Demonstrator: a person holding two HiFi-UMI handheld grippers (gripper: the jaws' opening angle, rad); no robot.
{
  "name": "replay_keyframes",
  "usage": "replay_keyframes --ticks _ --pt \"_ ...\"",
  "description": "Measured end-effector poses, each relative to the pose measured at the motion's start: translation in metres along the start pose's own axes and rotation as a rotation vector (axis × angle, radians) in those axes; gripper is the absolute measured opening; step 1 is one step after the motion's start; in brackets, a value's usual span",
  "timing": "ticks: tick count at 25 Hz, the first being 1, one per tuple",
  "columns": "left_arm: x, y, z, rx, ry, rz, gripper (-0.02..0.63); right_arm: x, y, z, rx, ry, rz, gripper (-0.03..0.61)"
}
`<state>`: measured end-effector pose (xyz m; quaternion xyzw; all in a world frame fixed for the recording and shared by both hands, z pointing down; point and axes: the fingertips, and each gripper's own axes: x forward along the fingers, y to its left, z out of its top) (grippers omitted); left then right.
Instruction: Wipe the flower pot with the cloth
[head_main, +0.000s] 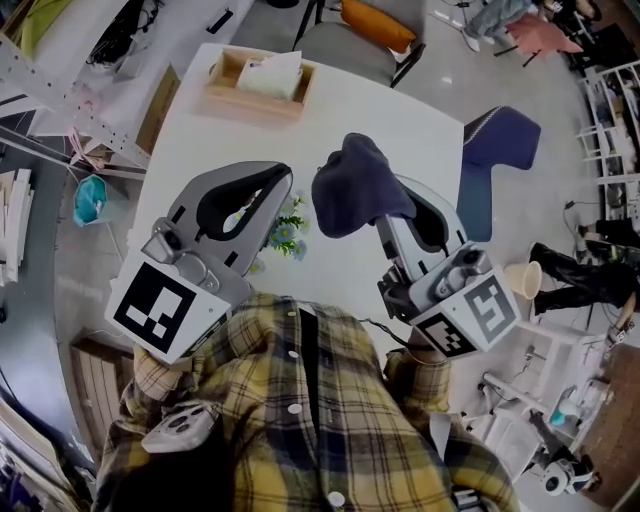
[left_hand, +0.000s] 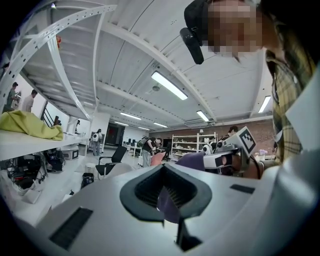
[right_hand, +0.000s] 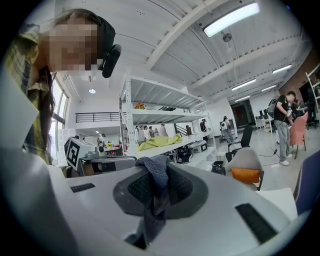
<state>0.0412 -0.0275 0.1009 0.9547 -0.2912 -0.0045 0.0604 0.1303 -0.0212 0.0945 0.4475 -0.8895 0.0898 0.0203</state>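
In the head view a small pot of blue and white flowers (head_main: 287, 236) stands on the white table (head_main: 200, 150), mostly hidden under my left gripper (head_main: 283, 181). That gripper's jaws are shut (left_hand: 167, 192). A thin purple strip shows in the slit between them, and I cannot tell what it is. My right gripper (head_main: 400, 202) is shut on a dark blue cloth (head_main: 355, 185), which bunches over its tips just right of the flowers. In the right gripper view the cloth (right_hand: 156, 172) hangs pinched between the jaws (right_hand: 155, 192). The left gripper view shows the cloth (left_hand: 192, 161) beyond its jaws.
A wooden tissue box (head_main: 255, 80) sits at the table's far side. Behind the table is a chair with an orange cushion (head_main: 375, 25), and a blue chair (head_main: 500, 140) stands at the right. Shelving and clutter line the floor on both sides.
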Motion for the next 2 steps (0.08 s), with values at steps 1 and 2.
replay_keyframes --ticks 1,2 --pt "-0.0006 0.0029 -0.0004 0.000 -0.003 0.003 0.009 0.0007 -0.0006 -0.0014 0.000 0.001 -0.004 0.015" --pt "-0.0011 0.0057 -0.0008 0.001 -0.006 0.006 0.009 0.0014 -0.0011 -0.0028 -0.001 0.001 -0.007 0.015"
